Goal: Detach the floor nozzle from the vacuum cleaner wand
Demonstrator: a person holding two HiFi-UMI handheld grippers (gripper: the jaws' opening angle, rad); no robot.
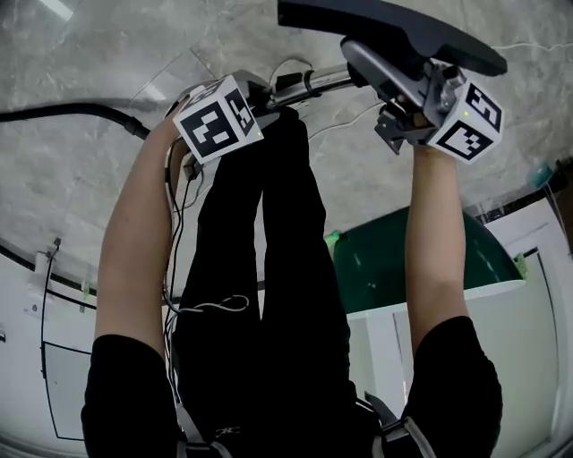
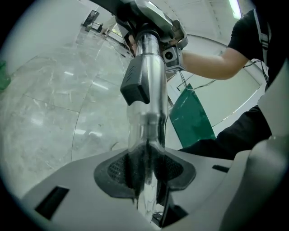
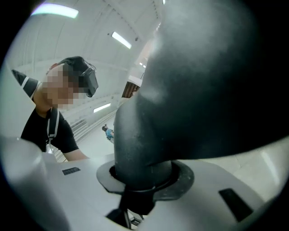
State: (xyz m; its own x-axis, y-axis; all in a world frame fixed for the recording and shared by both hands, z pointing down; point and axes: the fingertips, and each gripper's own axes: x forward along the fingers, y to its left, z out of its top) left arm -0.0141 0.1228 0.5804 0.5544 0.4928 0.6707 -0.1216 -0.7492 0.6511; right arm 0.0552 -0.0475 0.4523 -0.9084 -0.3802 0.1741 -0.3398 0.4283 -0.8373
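Note:
The silver vacuum wand [image 2: 152, 76] runs straight out between my left gripper's [image 2: 146, 180] pads, which are shut on its shaft just below a black clip [image 2: 135, 85]. In the head view the left gripper [image 1: 273, 91] holds the wand [image 1: 322, 80] above the person's legs. The black floor nozzle [image 1: 394, 25] lies across the top right. My right gripper [image 1: 363, 63] is shut on the nozzle's dark neck [image 3: 142, 144], with the wide nozzle body [image 3: 216, 81] looming over the jaws. The nozzle still sits on the wand's end.
A black hose [image 1: 72, 111] curves over the marble floor [image 1: 81, 54] at the left. A green panel [image 1: 403, 259] on a white unit stands at the lower right. Thin cables [image 1: 179, 233] hang from the left gripper beside the person's legs [image 1: 277, 250].

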